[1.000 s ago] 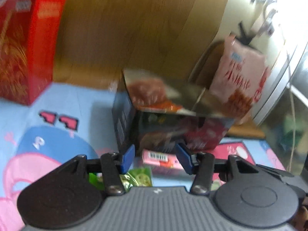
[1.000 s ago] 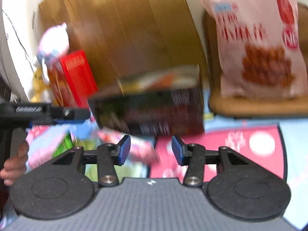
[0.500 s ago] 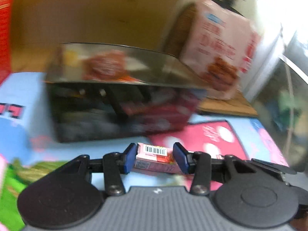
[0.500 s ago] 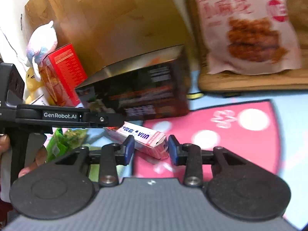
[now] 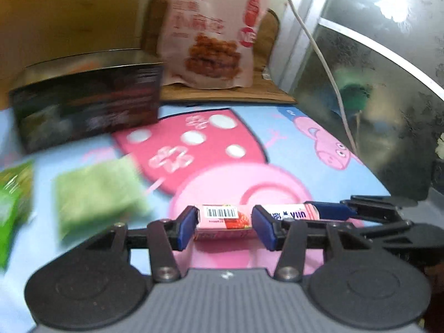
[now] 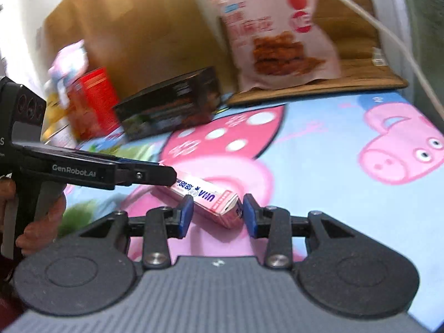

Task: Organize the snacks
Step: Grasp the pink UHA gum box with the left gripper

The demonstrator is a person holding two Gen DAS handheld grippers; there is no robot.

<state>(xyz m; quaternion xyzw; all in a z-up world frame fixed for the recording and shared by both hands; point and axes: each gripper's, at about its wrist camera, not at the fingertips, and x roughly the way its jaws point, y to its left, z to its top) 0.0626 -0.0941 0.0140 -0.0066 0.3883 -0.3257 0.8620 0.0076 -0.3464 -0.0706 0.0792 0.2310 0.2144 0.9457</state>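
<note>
just changed: I have swung both grippers away from the dark box [image 5: 88, 105] since a second ago; the pink snack box [image 5: 222, 220] that lay on the sheet beside it is now up between them, so the pick is made and it needs a home
left gripper [image 5: 224, 226]: jaws narrowed, then eased out a little; the barcode end of the pink snack box sits between the pads, touching both as far as I can see
right gripper [image 6: 216, 215]: jaws closed in over the last second and are set partly apart around the other end of the box, at 6 o'clock in my right view
other snacks: dark box at 10 o'clock, big pink bag [image 5: 211, 33] at 12, green packets [image 5: 14, 205] at 9, red box [image 6: 94, 102] at 10 in the right view
surface: a bed sheet [image 5: 291, 138] printed with cartoon pigs, blue and pink
room: wooden board [image 6: 133, 33] behind, frosted window [image 5: 383, 63] and a white cable [image 5: 327, 63] at 2 o'clock
</note>
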